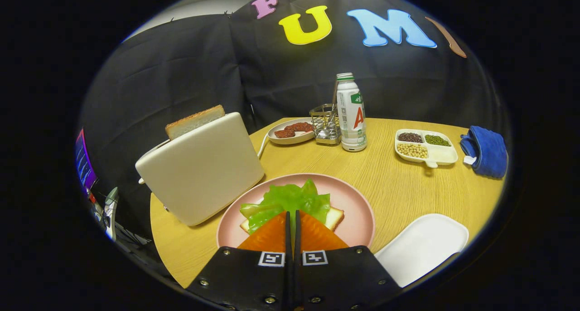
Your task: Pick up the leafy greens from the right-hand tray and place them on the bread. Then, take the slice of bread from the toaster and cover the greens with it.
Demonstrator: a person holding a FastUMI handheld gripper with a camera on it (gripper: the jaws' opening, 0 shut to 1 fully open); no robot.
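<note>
At the lower middle of the frame the hand-held gripper (292,218) is clenched, its fingers pressed together with nothing between them, their tips over the leafy greens (290,201), which lie spread on a slice of bread (334,218) on the pink plate (358,206). The white tray (423,247) sits at lower right on the tabletop (389,184), and a second bread slice (195,121) stands up out of the toaster (201,170) at left. That slice looks light, stiff and crumbly, so I judge it best pinched gently across its flat faces near the exposed top edge.
</note>
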